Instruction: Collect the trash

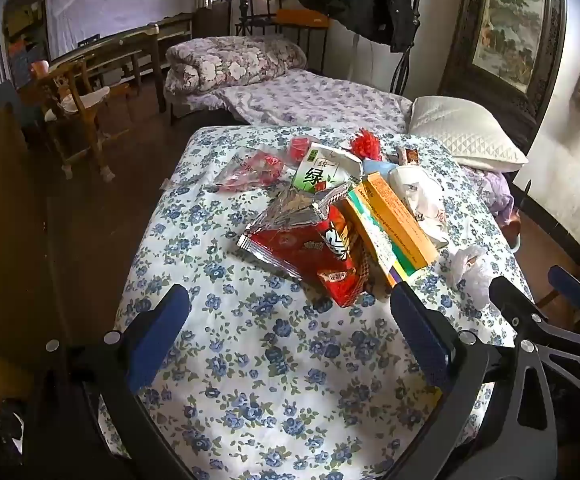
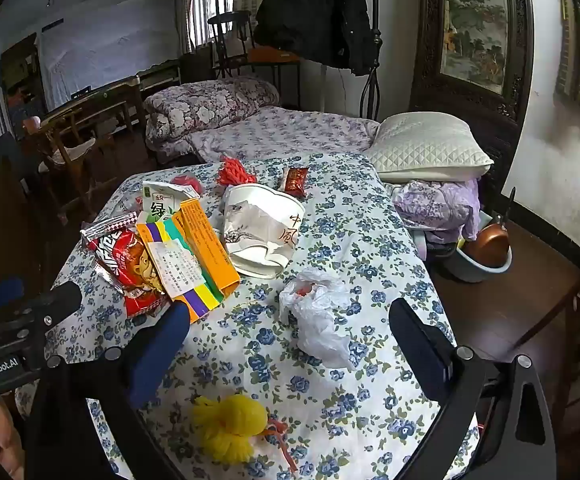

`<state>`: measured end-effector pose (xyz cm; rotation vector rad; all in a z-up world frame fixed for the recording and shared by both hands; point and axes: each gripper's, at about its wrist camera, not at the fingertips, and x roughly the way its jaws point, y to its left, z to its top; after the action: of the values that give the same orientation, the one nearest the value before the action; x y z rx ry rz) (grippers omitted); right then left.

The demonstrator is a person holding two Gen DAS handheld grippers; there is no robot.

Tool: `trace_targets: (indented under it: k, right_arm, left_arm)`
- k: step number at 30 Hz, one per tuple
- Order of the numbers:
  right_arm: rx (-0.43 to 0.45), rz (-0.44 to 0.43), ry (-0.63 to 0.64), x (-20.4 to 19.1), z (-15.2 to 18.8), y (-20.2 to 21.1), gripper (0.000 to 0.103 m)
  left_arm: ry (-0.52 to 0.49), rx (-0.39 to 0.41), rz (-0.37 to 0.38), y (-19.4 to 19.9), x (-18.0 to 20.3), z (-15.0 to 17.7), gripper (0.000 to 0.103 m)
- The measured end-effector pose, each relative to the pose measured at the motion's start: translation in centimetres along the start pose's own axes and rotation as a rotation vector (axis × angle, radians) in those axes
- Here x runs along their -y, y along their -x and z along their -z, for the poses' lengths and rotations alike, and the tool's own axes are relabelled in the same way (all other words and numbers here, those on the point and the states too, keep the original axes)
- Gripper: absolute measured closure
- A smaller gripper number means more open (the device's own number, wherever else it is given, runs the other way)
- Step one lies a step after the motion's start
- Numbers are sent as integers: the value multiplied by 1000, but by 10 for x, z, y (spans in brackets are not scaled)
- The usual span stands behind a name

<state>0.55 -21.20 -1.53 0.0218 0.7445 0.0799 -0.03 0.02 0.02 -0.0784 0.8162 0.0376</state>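
Both spread wide and empty: left gripper (image 1: 290, 336), right gripper (image 2: 290, 344), over the floral cloth (image 2: 369, 216). Ahead at 12 o'clock, one trash heap: red wrapper (image 1: 309, 252), orange box (image 2: 206, 240), green carton (image 1: 321, 172), crushed cup (image 2: 262, 228). Nearest the right gripper, one white bag (image 2: 317, 312); at 6 o'clock, one yellow pompom (image 2: 230, 428).

Daylight comes in from the window (image 2: 206, 4) at 11 o'clock. The flowered bedspread (image 1: 282, 352) looks bright and sharp. The floor (image 1: 90, 208) at 9 o'clock is dark. Both pictures bend round at the edges, with black corners.
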Motion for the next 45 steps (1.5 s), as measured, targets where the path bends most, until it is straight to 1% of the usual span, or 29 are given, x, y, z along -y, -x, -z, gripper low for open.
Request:
trace_targets:
  k: [6, 45]
  right_arm:
    - [6, -6, -5, 0, 0, 0, 6]
    - [4, 0, 1, 1, 2, -2, 6]
  left_arm:
    - [-7, -7, -10, -2, 1, 0, 7]
    - [-8, -6, -10, -2, 1, 0, 7]
